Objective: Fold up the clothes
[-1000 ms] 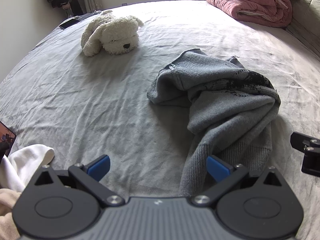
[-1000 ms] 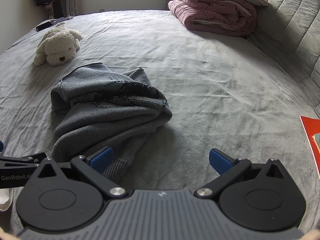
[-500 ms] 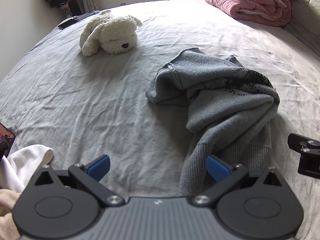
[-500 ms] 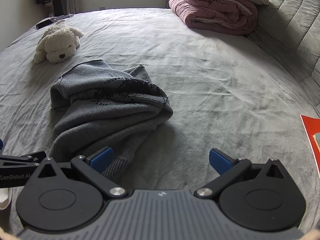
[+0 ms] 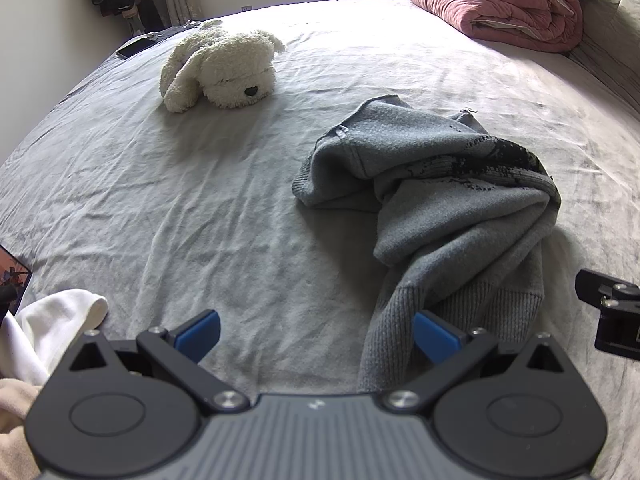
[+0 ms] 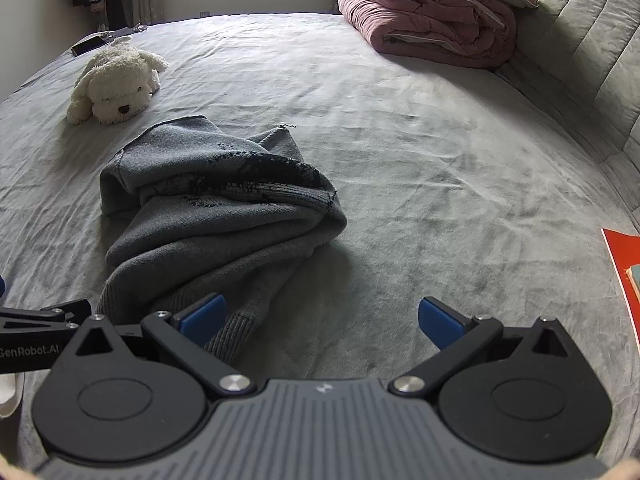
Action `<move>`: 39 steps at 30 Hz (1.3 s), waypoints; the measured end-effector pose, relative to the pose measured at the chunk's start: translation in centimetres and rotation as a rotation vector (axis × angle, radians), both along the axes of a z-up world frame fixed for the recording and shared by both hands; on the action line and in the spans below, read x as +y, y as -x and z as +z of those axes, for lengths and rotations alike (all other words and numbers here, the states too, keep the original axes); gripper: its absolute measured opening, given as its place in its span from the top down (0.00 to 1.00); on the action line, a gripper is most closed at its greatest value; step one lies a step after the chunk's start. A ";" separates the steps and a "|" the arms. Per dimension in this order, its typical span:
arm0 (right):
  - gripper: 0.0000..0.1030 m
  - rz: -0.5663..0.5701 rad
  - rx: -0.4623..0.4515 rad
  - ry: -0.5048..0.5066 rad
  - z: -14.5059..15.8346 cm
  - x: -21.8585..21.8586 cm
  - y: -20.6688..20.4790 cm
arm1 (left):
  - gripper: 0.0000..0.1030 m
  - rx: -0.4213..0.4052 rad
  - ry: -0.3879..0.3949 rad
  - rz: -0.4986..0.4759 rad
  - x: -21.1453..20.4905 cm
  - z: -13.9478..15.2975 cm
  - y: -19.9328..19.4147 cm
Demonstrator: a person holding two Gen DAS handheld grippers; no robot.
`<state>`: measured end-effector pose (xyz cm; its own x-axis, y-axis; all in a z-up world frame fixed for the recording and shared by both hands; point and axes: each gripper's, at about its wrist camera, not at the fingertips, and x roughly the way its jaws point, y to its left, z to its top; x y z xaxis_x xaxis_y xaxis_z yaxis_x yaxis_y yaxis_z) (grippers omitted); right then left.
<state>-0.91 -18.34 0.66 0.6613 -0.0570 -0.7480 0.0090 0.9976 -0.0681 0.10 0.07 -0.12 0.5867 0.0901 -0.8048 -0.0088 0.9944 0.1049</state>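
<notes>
We hold our left hand-held gripper low and level, its blue fingers spread wide and empty. Our right hand-held gripper sits beside it, likewise spread wide, gripping nothing.

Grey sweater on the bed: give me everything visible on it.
The grey sweater is a knit, lying crumpled in a loose heap on the grey bed sheet, unfolded. A black pattern band runs across its upper fold. Ribbed hem or cuff ends trail toward the cameras. The left gripper and right gripper are both open; each has one blue finger at or over the ribbed end, contact unclear.
</notes>
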 end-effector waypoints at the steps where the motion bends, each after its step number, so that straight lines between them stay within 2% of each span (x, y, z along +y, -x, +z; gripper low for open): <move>1: 0.00 0.000 0.000 0.000 0.0 0.0 0.0 | 0.00 0.000 0.000 0.001 0.0 0.0 0.0; 39: 0.00 -0.005 0.019 0.004 -0.4 -0.1 -0.4 | 0.00 -0.004 -0.008 0.012 0.2 0.0 -0.1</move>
